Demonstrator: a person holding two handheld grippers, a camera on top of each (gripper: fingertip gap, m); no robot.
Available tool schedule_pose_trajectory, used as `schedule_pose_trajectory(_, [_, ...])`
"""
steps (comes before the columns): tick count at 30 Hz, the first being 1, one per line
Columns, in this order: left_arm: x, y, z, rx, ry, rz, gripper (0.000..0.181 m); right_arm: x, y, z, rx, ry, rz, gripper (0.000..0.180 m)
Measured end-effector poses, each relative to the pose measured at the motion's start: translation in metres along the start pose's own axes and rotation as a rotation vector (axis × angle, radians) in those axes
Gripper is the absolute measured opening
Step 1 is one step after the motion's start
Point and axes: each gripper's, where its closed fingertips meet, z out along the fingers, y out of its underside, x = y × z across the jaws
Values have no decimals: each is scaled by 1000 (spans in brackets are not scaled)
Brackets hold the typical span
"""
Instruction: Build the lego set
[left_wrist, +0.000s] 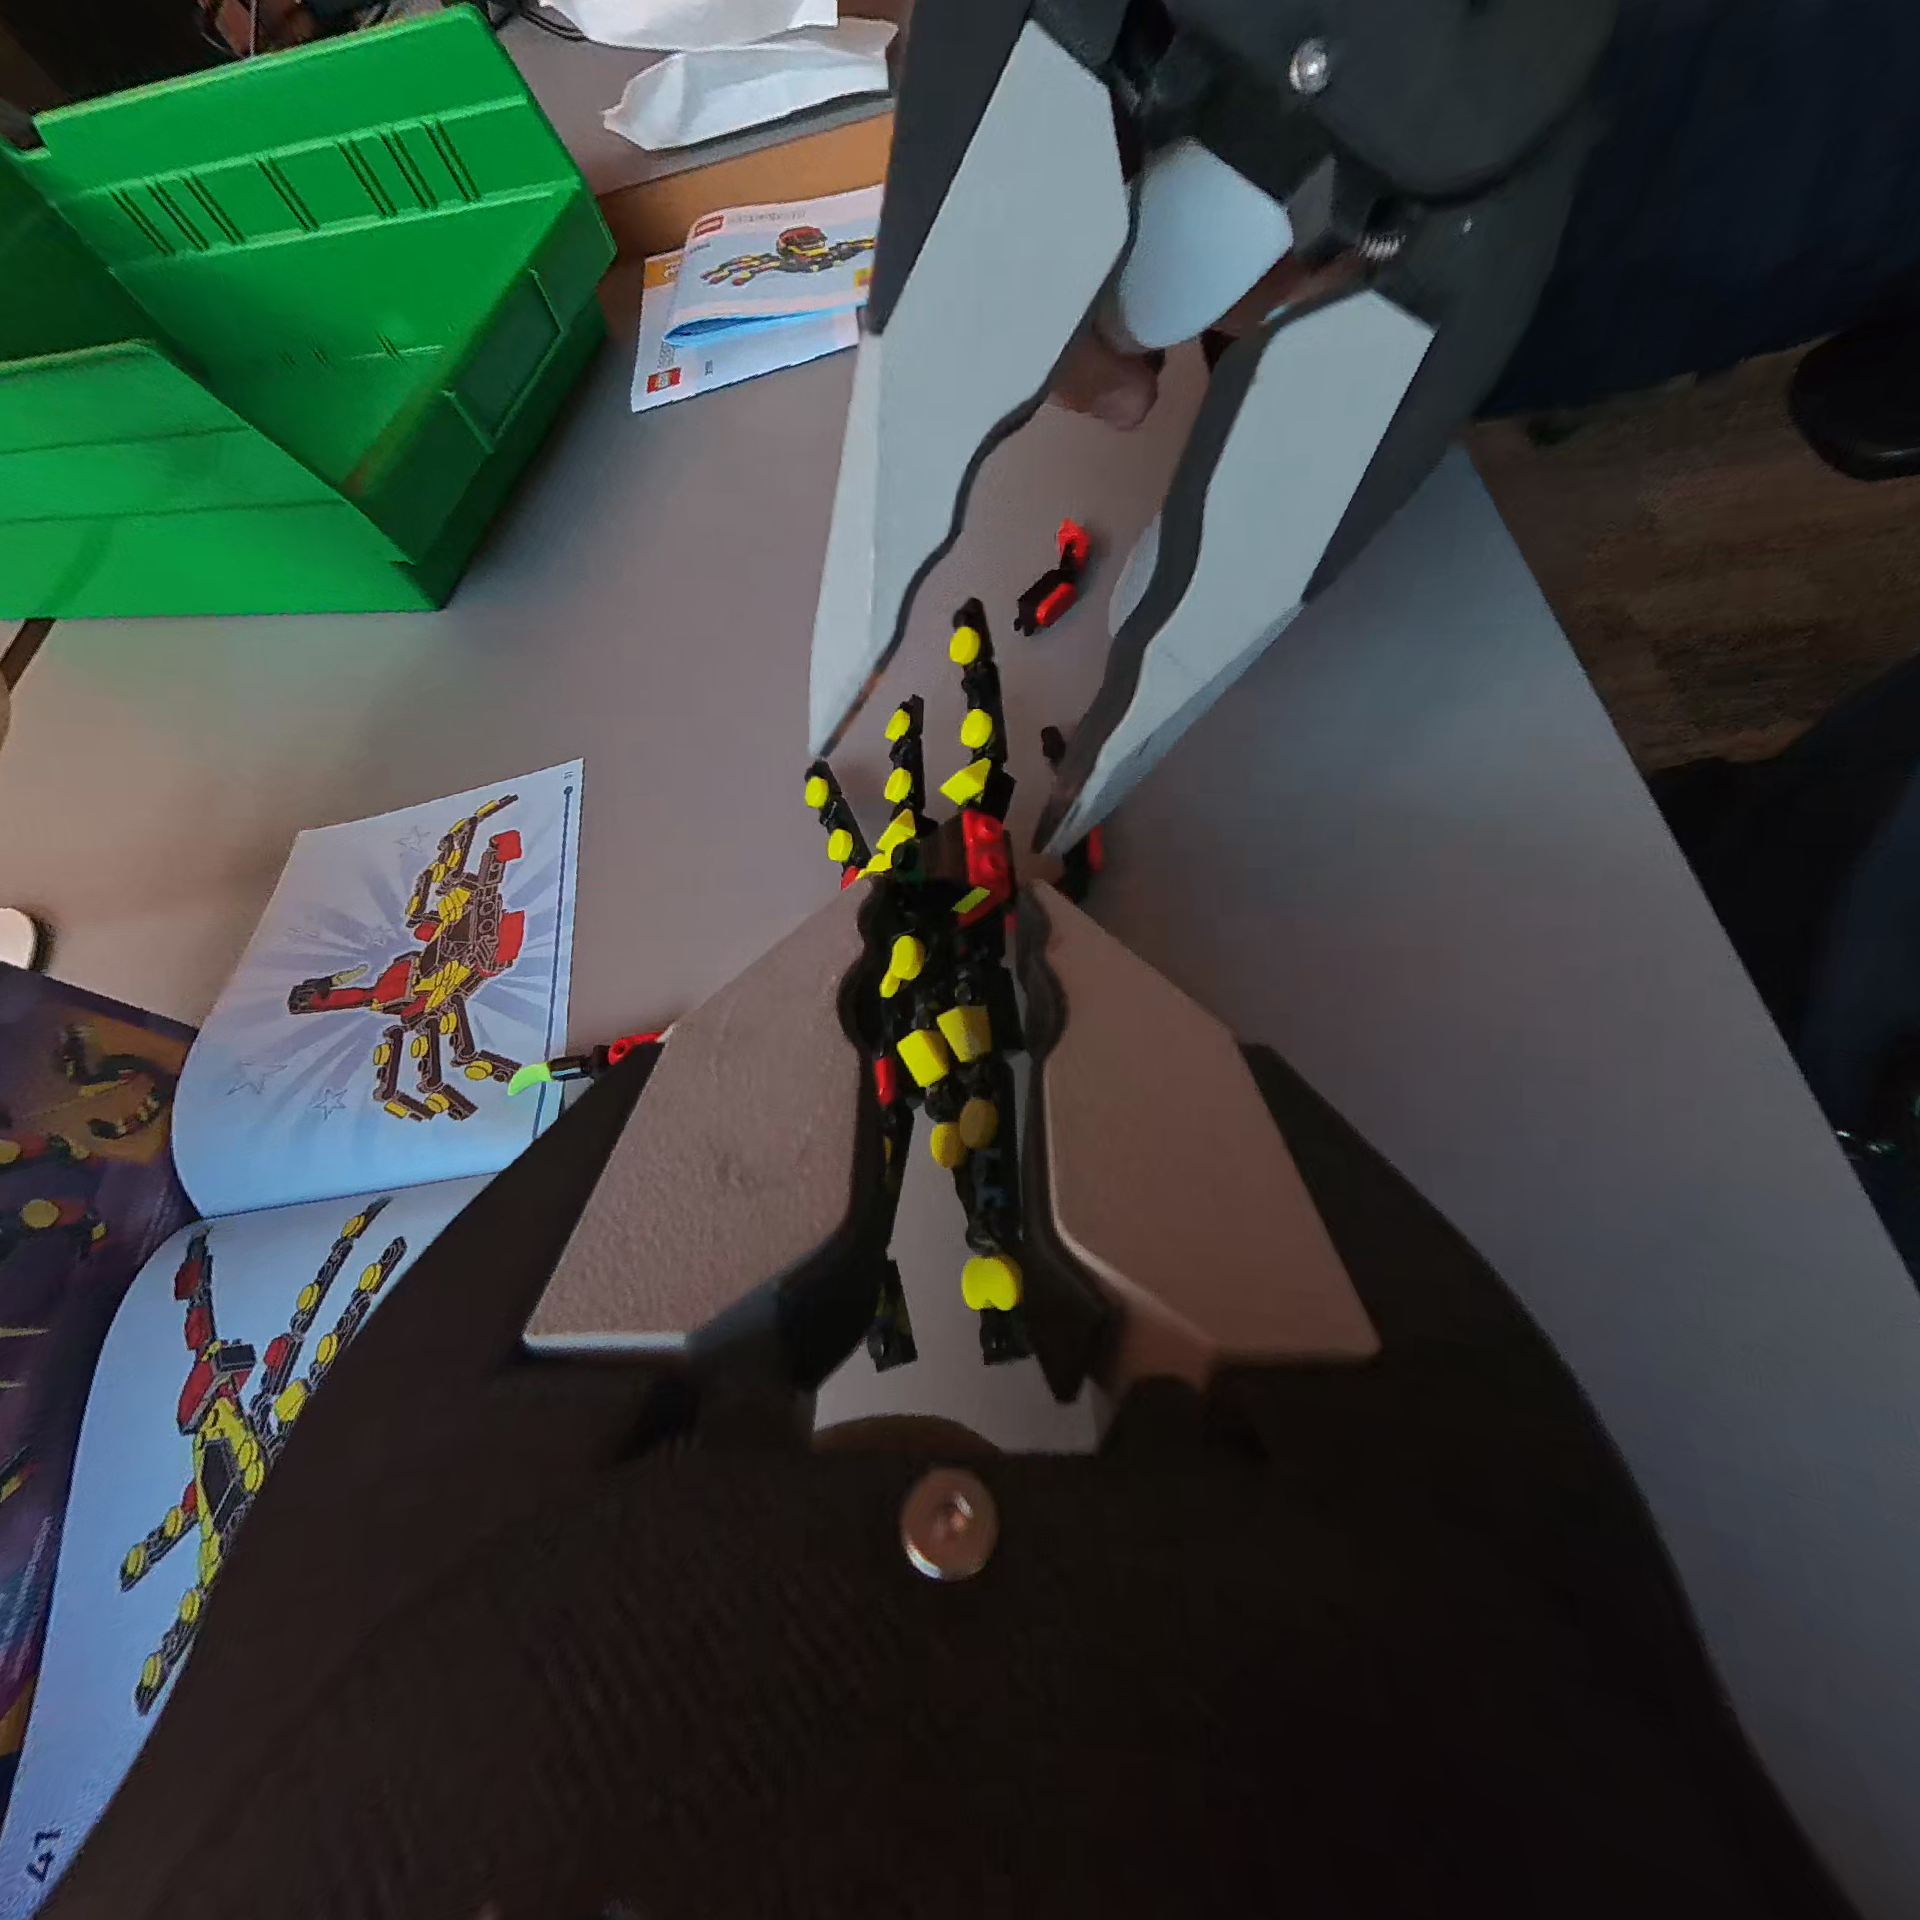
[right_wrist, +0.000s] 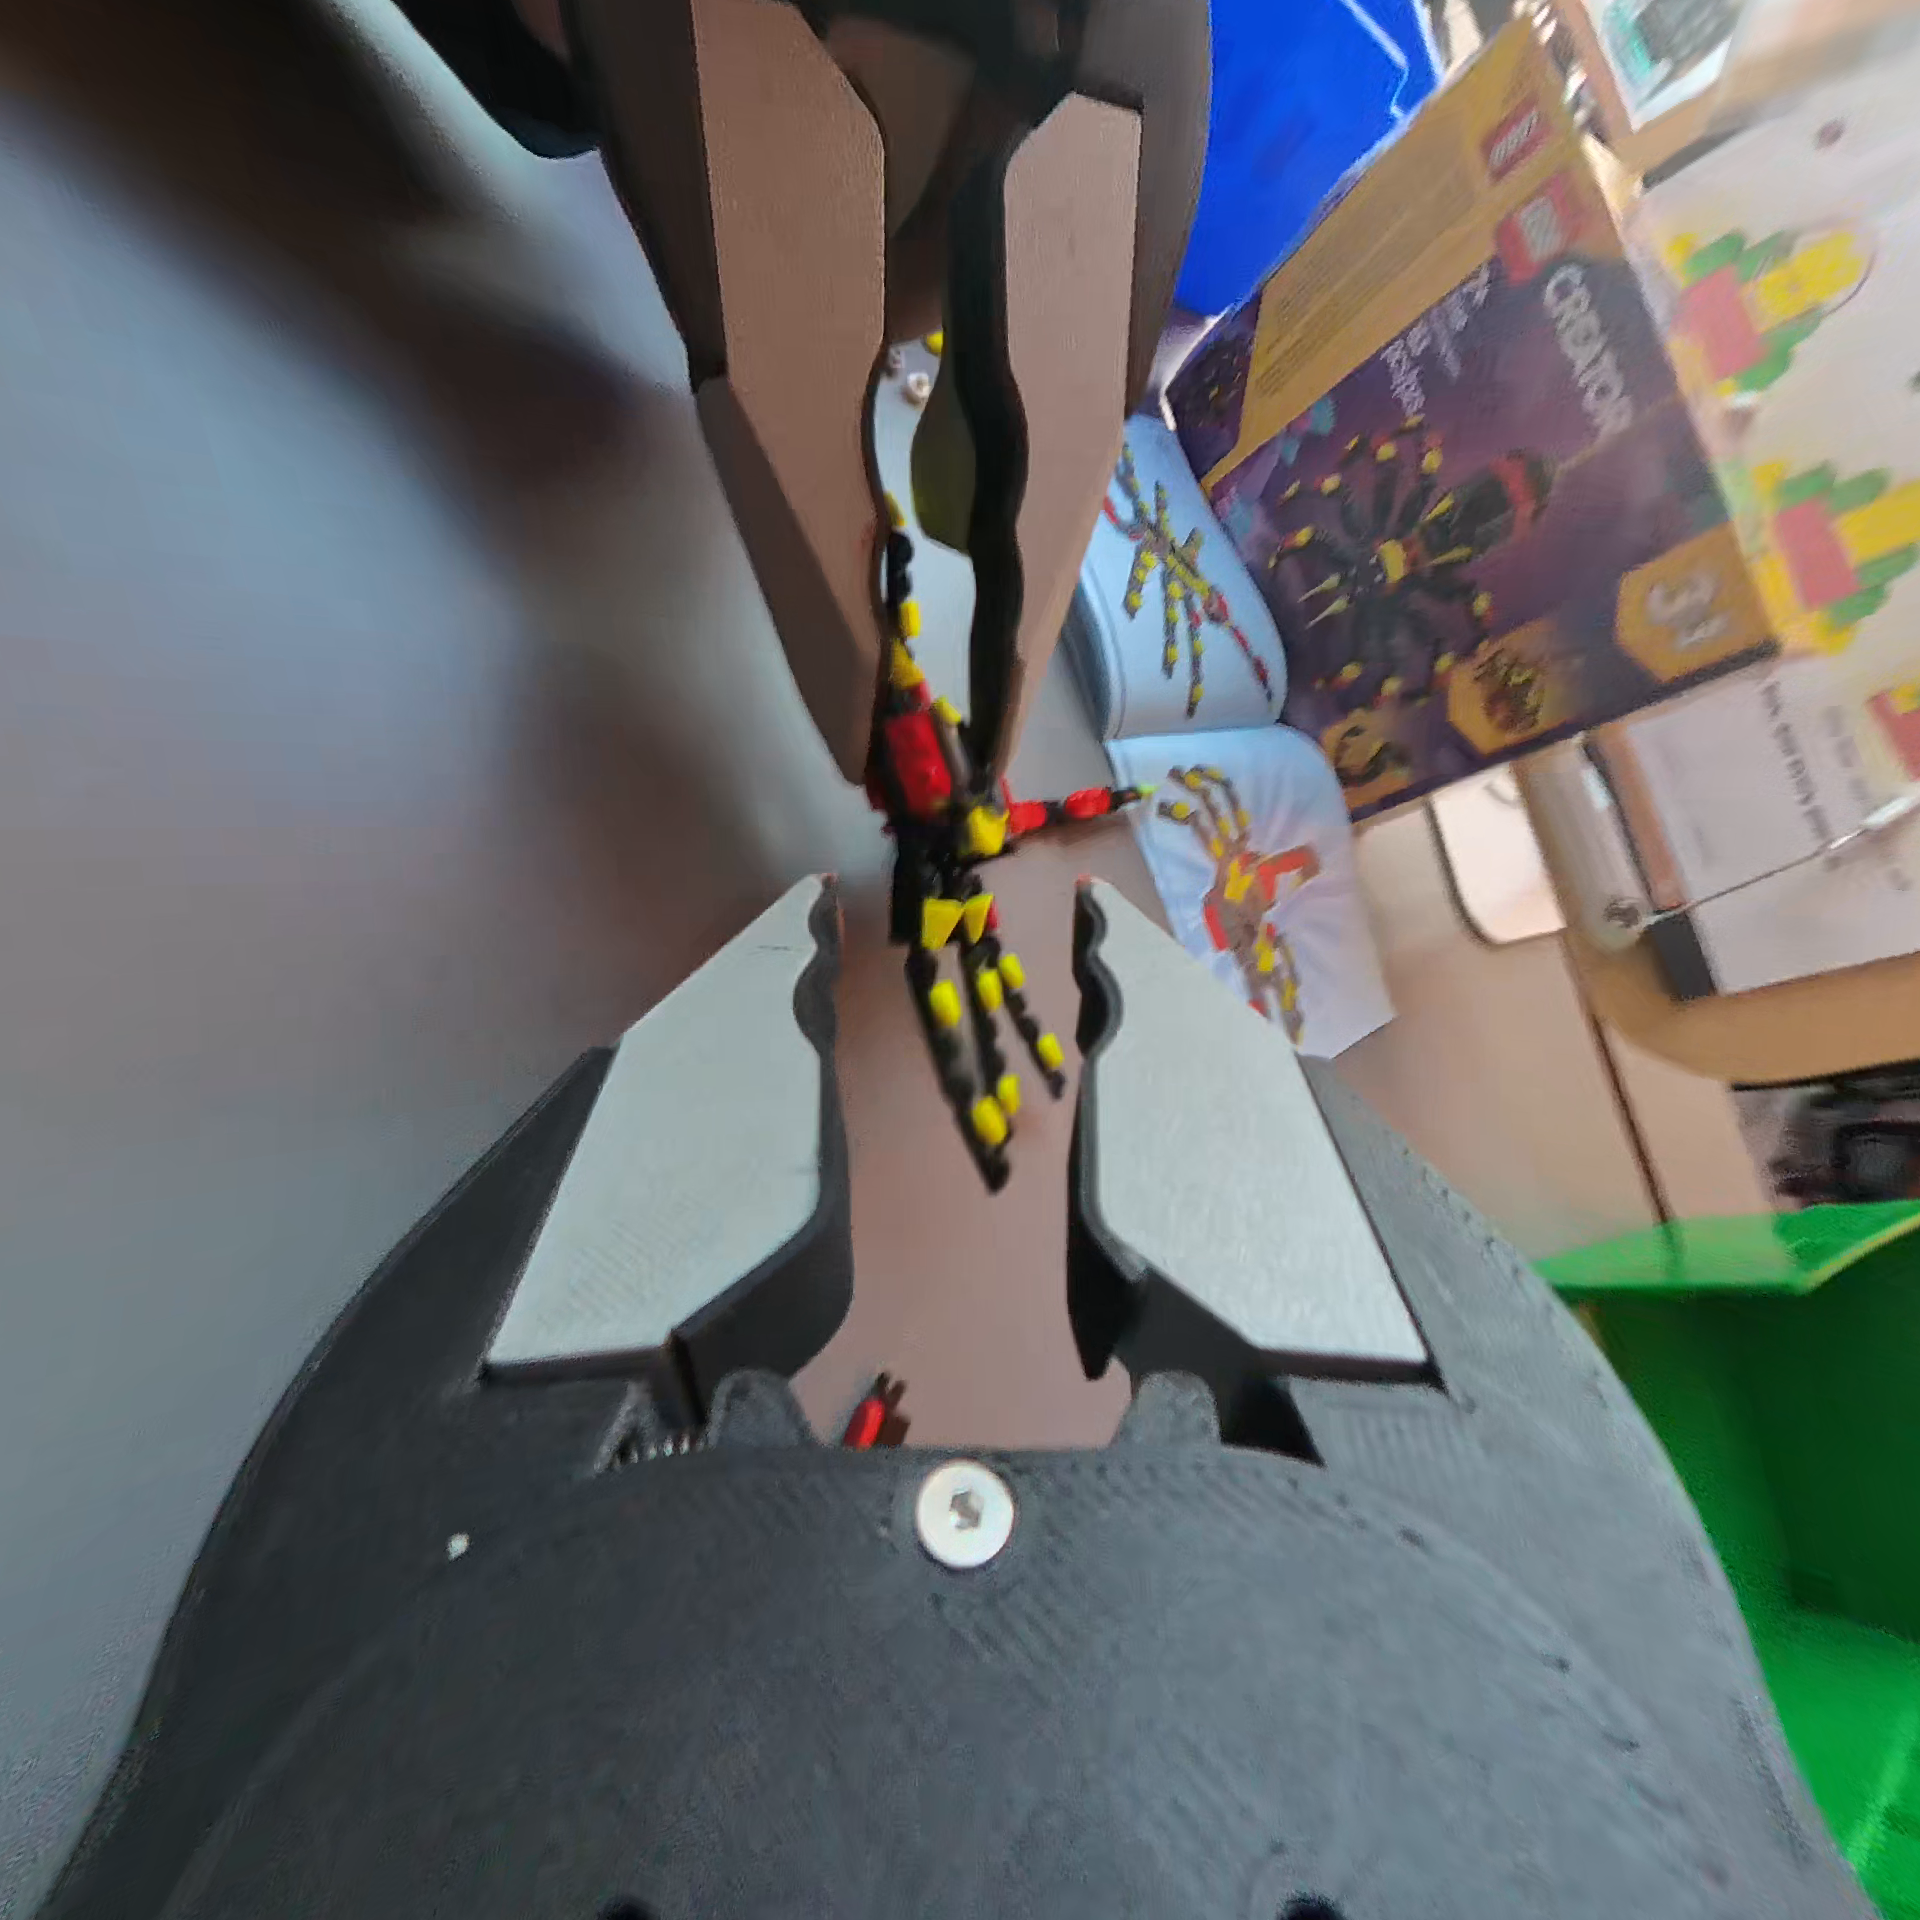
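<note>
A black, yellow and red lego spider model (left_wrist: 940, 997) hangs just above the grey table (left_wrist: 1351, 1039). My left gripper (left_wrist: 945, 899) is shut on its body, with legs sticking out past the fingertips. My right gripper (left_wrist: 935, 795) comes in from the far side, open, its grey fingers either side of the outstretched legs. In the right wrist view the right gripper (right_wrist: 956, 885) is open with the model's legs (right_wrist: 977, 1018) between its fingers, and the left gripper (right_wrist: 930, 774) is clamped on the body. A loose red and black piece (left_wrist: 1055, 587) lies on the table.
A green bin (left_wrist: 291, 312) stands at the far left. An open instruction booklet (left_wrist: 416, 987) lies at the left, with a thin green-tipped piece (left_wrist: 582, 1065) beside it. A second booklet (left_wrist: 758, 291) lies farther back. The set's box (right_wrist: 1455, 468) stands nearby. The table's edge (left_wrist: 1558, 623) runs along the right. My left and right fingertips are right by each other.
</note>
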Motion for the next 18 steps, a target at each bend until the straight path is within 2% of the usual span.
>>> schedule_pose_trajectory(5, [-3,4,-3,-3,-23,-3,21,-5,-8,19,-23,11,-155,20])
schedule_pose_trajectory(9, [-5,4,-8,22,-23,-20,22,-3,-12,19,15,27,-145,19])
schedule_pose_trajectory(12, [-12,12,-6,-19,-103,42,48,0,-12,18,57,14,-77,18])
schedule_pose_trajectory(13, [-12,14,-5,-32,-121,70,49,1,-13,17,74,1,-51,18])
schedule_pose_trajectory(14, [-13,14,-4,-40,-144,104,47,2,-14,15,91,-16,-28,18])
schedule_pose_trajectory(16, [-13,8,-2,-32,-189,217,24,0,-18,14,121,-60,-3,16])
schedule_pose_trajectory(18, [-14,10,1,-75,-230,303,24,-2,-16,15,107,-85,-4,16])
